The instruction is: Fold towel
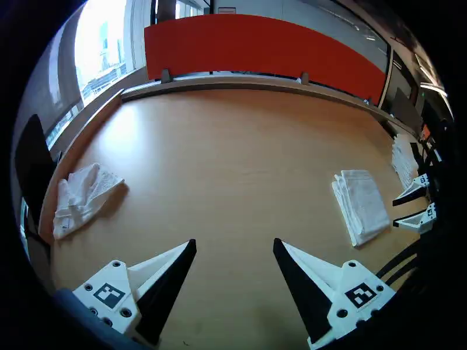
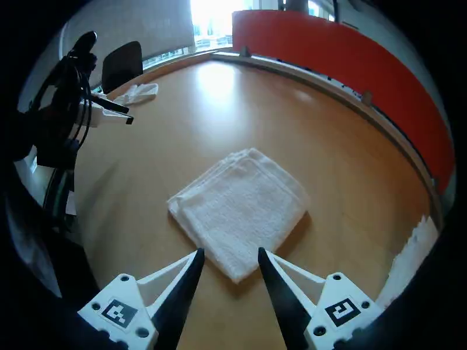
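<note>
- A folded white towel (image 2: 239,210) lies flat on the wooden table (image 2: 327,151), a neat square turned like a diamond, with one corner pointing at the right gripper.
- The right gripper (image 2: 230,251) is low over the table with its two dark fingers partly spread. The towel's near corner sits in the gap between the tips. The fingers are not pinching it, and I cannot tell whether they brush the cloth.
- The left gripper (image 1: 234,241) is well off to one side of the towel. Its fingers are spread wide over bare wood, gripping nothing.
- In the left gripper view the folded towel is far to the right, with the right gripper's white fingers just beyond it.
- A crumpled white towel (image 1: 84,198) lies near the table's far left edge, well apart from the folded one.
- A stack of white cloths (image 1: 404,157) rests at the right edge.
- A red partition (image 1: 262,46) runs along the table's back, with bright windows (image 1: 102,46) beside it.
</note>
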